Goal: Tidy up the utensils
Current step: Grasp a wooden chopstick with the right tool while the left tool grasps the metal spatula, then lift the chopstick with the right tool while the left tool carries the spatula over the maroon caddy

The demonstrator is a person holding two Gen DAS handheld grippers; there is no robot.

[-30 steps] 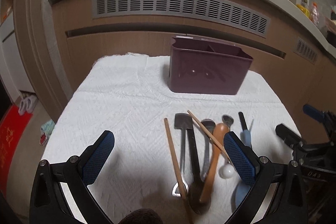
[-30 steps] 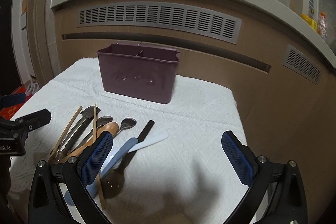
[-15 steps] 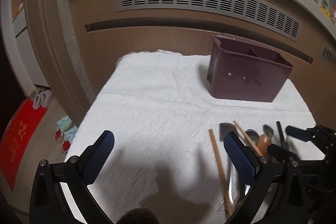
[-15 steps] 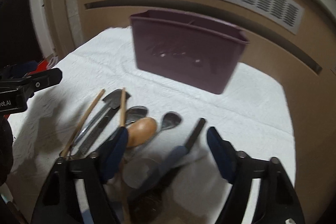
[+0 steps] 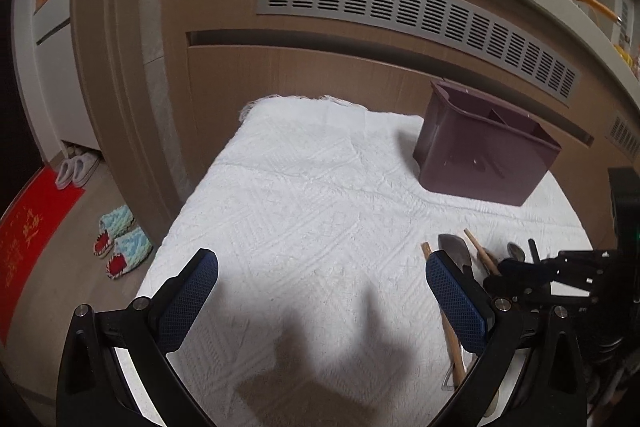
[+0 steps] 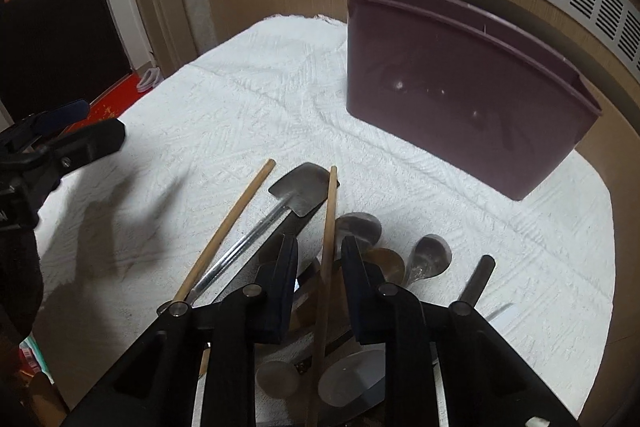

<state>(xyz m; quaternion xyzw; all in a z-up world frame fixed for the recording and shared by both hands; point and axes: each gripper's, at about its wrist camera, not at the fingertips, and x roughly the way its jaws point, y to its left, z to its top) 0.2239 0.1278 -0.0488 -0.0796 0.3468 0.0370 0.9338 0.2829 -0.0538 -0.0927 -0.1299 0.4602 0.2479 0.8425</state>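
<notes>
On cloth point(image 6: 240, 99): 2 chopsticks point(image 6: 329, 227), 1 holder point(image 6: 460, 83)

I see a white cloth point(image 5: 304, 211) over the table, a wooden cabinet point(image 5: 304, 75) with a grey vent point(image 5: 416, 15) behind, and on the far-left floor slippers point(image 5: 120, 239) beside a red mat point(image 5: 28, 231).

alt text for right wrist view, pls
The right gripper straddles a wooden chopstick lying atop a pile of spoons and a spatula on a white cloth, jaws nearly closed. A maroon caddy stands beyond; the left gripper shows at left.
</notes>
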